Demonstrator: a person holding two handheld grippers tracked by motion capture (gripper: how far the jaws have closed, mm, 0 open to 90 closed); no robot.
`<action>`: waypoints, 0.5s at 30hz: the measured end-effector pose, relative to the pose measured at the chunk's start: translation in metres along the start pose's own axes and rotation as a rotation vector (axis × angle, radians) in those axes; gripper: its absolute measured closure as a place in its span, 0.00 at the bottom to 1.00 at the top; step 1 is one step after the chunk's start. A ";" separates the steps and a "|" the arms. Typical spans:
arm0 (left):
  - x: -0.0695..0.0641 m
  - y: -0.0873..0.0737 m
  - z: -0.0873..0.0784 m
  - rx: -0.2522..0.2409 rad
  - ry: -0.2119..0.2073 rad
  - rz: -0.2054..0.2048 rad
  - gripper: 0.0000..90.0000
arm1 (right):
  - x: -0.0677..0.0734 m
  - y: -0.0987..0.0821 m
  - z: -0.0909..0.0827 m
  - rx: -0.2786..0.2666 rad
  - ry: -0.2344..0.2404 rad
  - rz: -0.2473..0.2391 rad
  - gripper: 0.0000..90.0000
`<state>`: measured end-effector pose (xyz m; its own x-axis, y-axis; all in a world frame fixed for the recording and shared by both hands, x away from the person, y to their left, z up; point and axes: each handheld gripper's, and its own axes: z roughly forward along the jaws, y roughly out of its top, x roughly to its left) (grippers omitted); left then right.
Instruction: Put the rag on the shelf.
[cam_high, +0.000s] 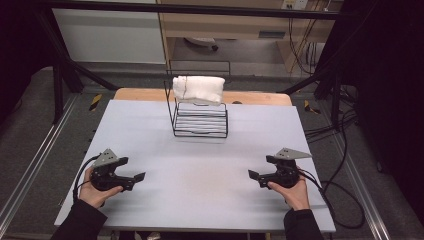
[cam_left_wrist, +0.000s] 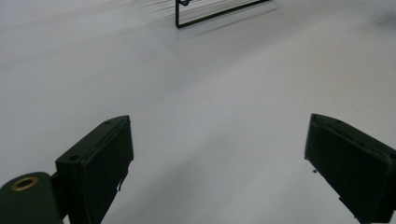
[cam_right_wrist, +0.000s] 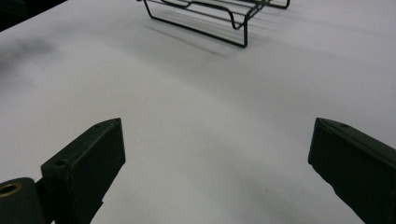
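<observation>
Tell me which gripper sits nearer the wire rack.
Hard to separate: the left gripper and right gripper sit about equally far from the rack, both open, on opposite sides of the table.

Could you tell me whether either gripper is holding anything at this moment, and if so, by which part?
Nothing is held. The left gripper and right gripper are both open over the bare table, apart from the wire rack and its white towel.

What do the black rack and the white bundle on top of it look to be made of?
The rack looks like thin metal wire with a black, probably painted or coated finish: slim bent rods and parallel bars that you can see through. The white bundle looks like soft cloth, likely a folded terry towel: fuzzy matte surface, rounded edges, a fold line. The exact fabric cannot be told.
</observation>
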<state>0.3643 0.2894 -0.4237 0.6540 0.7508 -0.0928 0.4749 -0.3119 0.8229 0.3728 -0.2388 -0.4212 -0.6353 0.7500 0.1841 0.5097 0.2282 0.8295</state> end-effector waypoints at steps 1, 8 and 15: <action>0.000 -0.001 0.001 -0.002 -0.001 -0.001 0.09 | -0.001 -0.005 0.000 0.001 0.001 0.007 0.05; -0.001 -0.009 0.003 0.010 0.001 0.014 0.10 | -0.008 -0.030 -0.002 0.035 0.009 0.026 0.05; 0.000 -0.015 0.005 0.012 -0.003 0.011 0.10 | -0.011 -0.036 -0.005 0.034 0.003 0.030 0.04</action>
<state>0.3600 0.2912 -0.4387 0.6606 0.7459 -0.0855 0.4746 -0.3266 0.8173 0.3582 -0.2588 -0.4507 -0.6213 0.7550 0.2097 0.5477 0.2271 0.8052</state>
